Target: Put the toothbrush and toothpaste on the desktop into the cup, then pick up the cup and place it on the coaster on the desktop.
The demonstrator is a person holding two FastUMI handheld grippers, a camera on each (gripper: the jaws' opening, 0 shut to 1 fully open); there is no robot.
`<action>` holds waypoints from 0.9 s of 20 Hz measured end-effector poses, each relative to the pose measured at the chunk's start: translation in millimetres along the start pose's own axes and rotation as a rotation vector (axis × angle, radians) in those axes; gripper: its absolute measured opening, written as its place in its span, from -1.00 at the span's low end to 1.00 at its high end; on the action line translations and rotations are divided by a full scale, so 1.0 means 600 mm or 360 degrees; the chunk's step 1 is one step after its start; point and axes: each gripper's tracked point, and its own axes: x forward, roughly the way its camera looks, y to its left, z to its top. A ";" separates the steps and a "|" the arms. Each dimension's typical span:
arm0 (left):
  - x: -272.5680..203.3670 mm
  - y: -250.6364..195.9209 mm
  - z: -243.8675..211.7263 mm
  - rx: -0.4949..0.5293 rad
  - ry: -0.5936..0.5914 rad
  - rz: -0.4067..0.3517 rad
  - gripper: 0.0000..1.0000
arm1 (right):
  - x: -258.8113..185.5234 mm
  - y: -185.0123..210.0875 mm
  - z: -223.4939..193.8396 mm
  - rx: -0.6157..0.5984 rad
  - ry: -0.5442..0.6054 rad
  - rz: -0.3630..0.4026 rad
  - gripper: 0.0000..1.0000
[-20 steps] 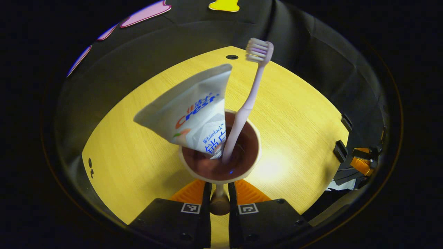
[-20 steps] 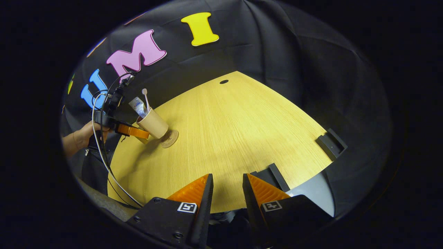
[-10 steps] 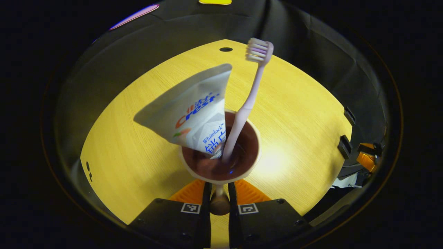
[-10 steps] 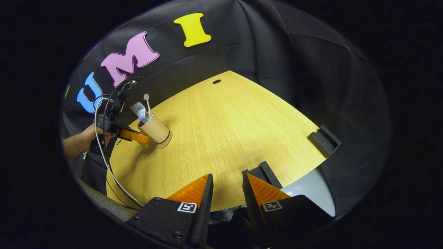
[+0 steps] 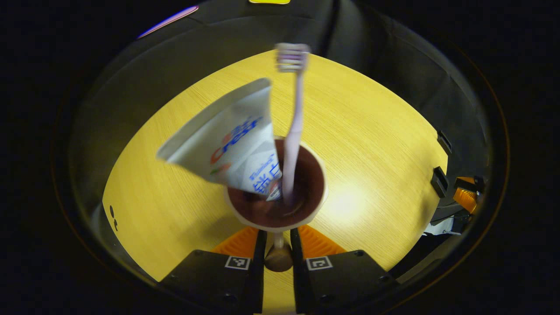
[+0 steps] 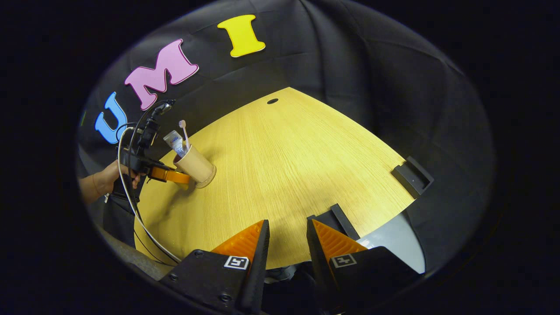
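My left gripper (image 5: 277, 245) is closed on the handle of the paper cup (image 5: 276, 186), one finger on each side of it. The cup is right in front of my fingers, very close. The toothpaste tube (image 5: 227, 142) and the pink toothbrush (image 5: 293, 127) both stand inside it. The tube leans to the left and the brush points almost straight up.

In the right gripper view, the cup (image 6: 195, 165) sits on the coaster (image 6: 209, 177) at the far left of the wooden desktop (image 6: 284, 166). It looks a bit tipped, but it is small there, so I am not sure it sits flat.

My right gripper (image 6: 287, 238) is a little open and holds nothing. It is well apart from the cup, so my left one must do the letting go.
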 end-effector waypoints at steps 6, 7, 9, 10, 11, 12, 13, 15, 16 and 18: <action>-0.016 0.006 0.006 0.0018 -0.0068 0.0037 0.58 | 0.003 0.017 -0.002 -0.0041 0.0012 0.0019 0.06; -0.021 0.006 0.005 0.0021 -0.0073 0.0037 0.62 | 0.004 0.021 -0.002 -0.0044 0.0014 0.0023 0.06; -0.030 0.013 0.003 0.0021 -0.0093 0.0054 0.64 | 0.006 0.030 -0.002 -0.0054 0.0015 0.0036 0.06; -0.038 0.017 0.003 0.0016 -0.0109 0.0063 0.65 | 0.007 0.034 -0.002 -0.0062 0.0018 0.0043 0.06; -0.044 0.022 0.003 0.0009 -0.0127 0.0070 0.65 | 0.011 0.040 -0.001 -0.0070 0.0019 0.0051 0.06; -0.052 0.028 -0.001 -0.0002 -0.0143 0.0079 0.65 | 0.015 0.049 0.001 -0.0082 0.0022 0.0065 0.06; -0.062 0.033 -0.003 -0.0013 -0.0159 0.0086 0.65 | 0.019 0.058 0.002 -0.0100 0.0027 0.0080 0.06; -0.083 0.038 -0.013 -0.0061 -0.0191 0.0068 0.68 | 0.025 0.080 -0.001 -0.0149 0.0043 0.0121 0.06; -0.088 0.039 -0.021 -0.0084 -0.0203 0.0062 0.71 | 0.032 0.092 -0.002 -0.0173 0.0053 0.0144 0.06; -0.108 0.046 -0.035 -0.0128 -0.0234 0.0074 0.74 | 0.041 0.115 -0.004 -0.0221 0.0075 0.0190 0.06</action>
